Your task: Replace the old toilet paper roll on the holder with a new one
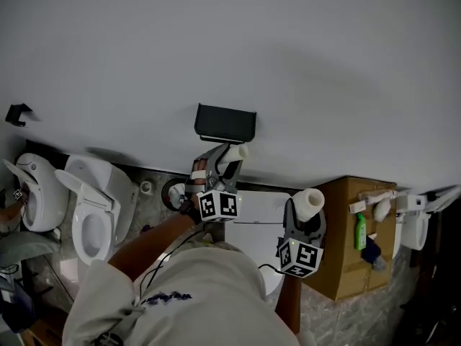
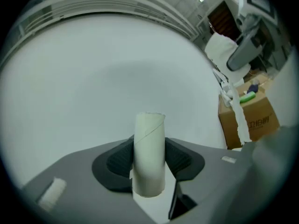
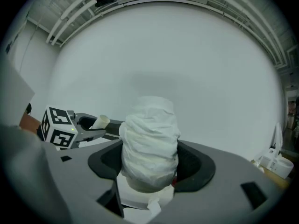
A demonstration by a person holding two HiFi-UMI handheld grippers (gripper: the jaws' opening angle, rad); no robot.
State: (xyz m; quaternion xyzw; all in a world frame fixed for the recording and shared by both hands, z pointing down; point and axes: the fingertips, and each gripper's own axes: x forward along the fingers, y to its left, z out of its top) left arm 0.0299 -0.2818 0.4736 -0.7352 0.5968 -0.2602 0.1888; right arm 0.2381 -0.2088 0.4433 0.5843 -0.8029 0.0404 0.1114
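L gripper pinches a bare beige cardboard tube, jaws approx half closed, at 6 o'clock below the black wall-mounted holder. R gripper, jaws wider, clamps a crinkly white paper roll at 4 o'clock. Roll prob light, squashy: grip mid-body, gently.

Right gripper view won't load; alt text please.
The right gripper grips an upright, crumpled white toilet paper roll in its jaws, before a plain white wall. At left, the left gripper holds a bare cardboard tube.
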